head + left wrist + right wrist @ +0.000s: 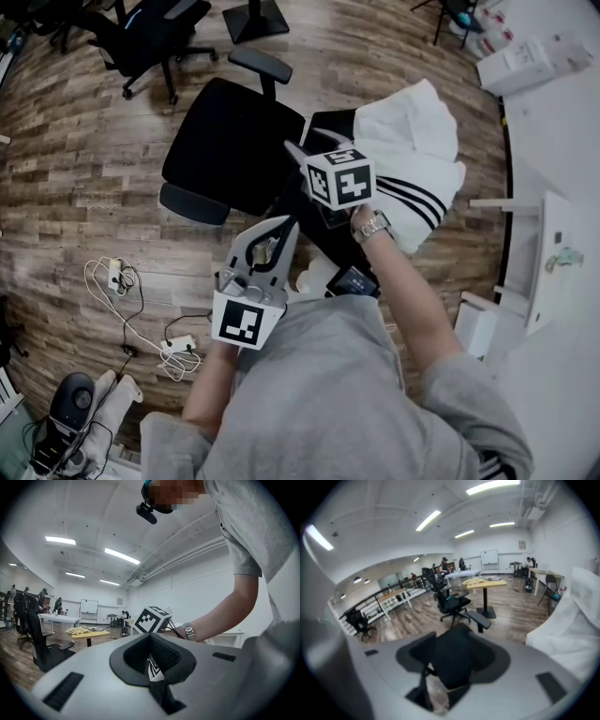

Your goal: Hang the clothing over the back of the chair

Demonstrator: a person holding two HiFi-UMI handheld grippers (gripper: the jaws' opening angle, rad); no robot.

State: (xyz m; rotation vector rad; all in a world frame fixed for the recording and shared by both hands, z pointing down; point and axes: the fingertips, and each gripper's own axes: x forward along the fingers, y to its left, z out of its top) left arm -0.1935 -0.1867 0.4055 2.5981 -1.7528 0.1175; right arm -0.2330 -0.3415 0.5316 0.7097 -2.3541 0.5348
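We see one white garment (pixel 412 141) with black stripes near its hem. It lies draped over the back of the black office chair (pixel 234 141) in the middle of the wooden floor (pixel 94 187) and hangs down the side away from the seat. The right tongs (pixel 309 142) stand open above the chair back, just beside the cloth, gripping nothing. The left tongs (pixel 289 225) are closed and empty, close to the person's body. We count two cubes of black-and-white square markers, the right cube (pixel 339 178) and the left cube (pixel 246 321). A second black chair (pixel 141 37) stands toward the floor's far left corner. Print on the white boxes (pixel 530 61) at the table's (pixel 562 141) far edge is too small to read.
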